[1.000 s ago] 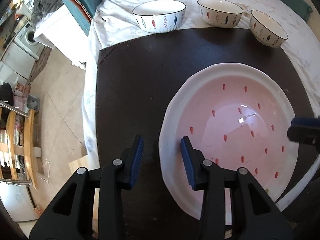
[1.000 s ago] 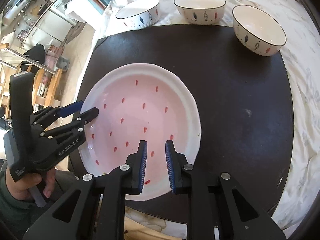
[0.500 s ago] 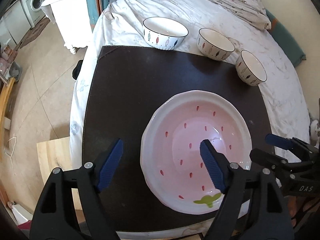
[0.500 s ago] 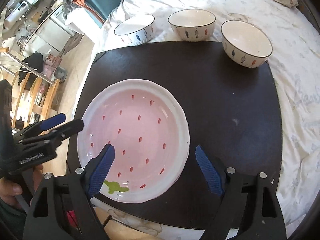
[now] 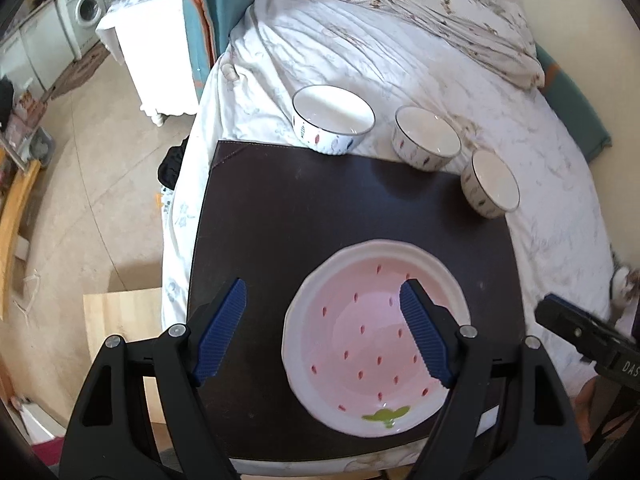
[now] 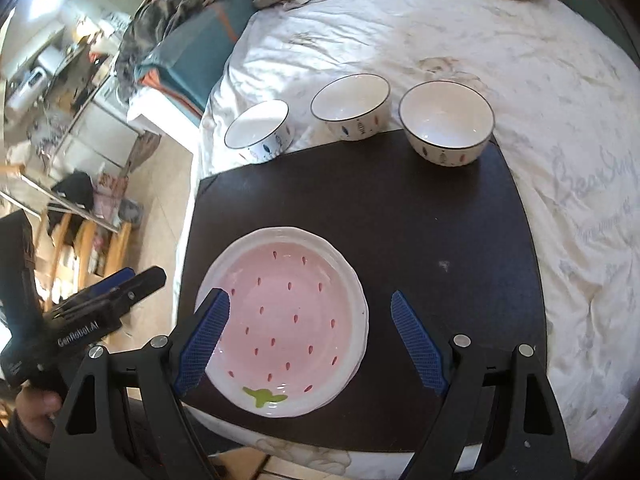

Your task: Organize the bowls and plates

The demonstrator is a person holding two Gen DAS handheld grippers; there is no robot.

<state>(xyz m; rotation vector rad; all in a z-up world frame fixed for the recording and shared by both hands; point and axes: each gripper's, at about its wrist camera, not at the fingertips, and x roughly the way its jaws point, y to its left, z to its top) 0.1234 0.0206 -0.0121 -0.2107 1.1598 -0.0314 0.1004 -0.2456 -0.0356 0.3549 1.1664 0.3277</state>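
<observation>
Dark mat (image 5: 320, 216) on white bedsheet (image 5: 400, 60), tiled floor (image 5: 92, 208) beside — both hand-held grippers open, empty.

A pink strawberry-patterned ceramic plate (image 6: 288, 336) lies flat at the dark mat's six o'clock; three white fish-patterned bowls (image 6: 358, 106) stand upright along twelve o'clock.
</observation>
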